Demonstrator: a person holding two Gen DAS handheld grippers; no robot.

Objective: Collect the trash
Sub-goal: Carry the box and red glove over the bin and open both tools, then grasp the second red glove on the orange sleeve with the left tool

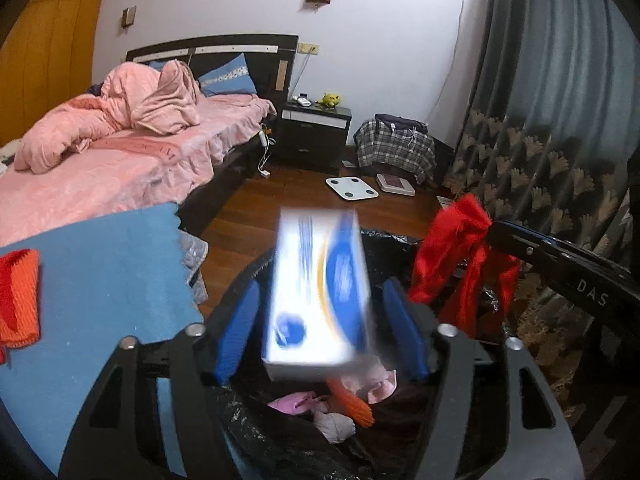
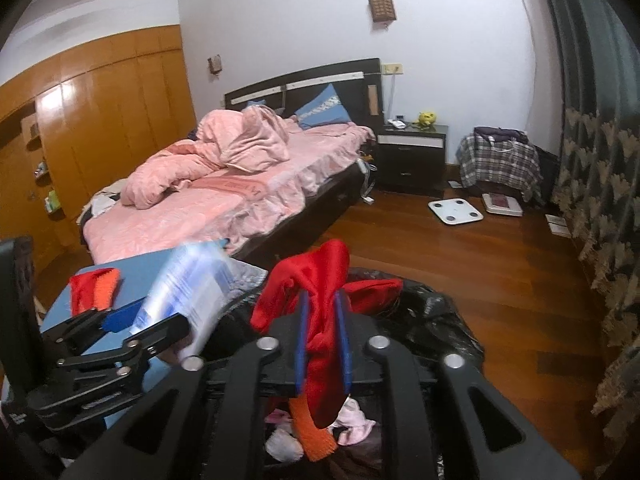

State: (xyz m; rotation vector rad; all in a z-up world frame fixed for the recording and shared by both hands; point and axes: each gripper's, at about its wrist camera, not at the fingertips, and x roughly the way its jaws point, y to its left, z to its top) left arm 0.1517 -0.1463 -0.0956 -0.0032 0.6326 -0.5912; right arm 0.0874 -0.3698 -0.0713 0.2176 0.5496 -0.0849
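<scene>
A white and blue box (image 1: 318, 292), motion-blurred, is between the spread blue fingers (image 1: 238, 332) of my left gripper (image 1: 320, 320), not touching either pad, above the black trash bag (image 1: 384, 248). It also shows blurred in the right wrist view (image 2: 188, 292). The bag (image 2: 448, 320) holds pink tissues (image 2: 356, 424), an orange item (image 2: 312, 432) and white paper. My right gripper (image 2: 322, 340) is shut on a red cloth (image 2: 320, 280) held over the bag; this cloth also shows in the left wrist view (image 1: 452, 256).
A blue-covered table (image 1: 100, 272) at left carries a red and orange cloth (image 1: 18, 296). A pink bed (image 2: 224, 192), dark nightstand (image 2: 412, 160), plaid bag (image 2: 500, 164), white scale (image 2: 456, 210) on the wooden floor, and patterned curtain (image 2: 600, 200) at right.
</scene>
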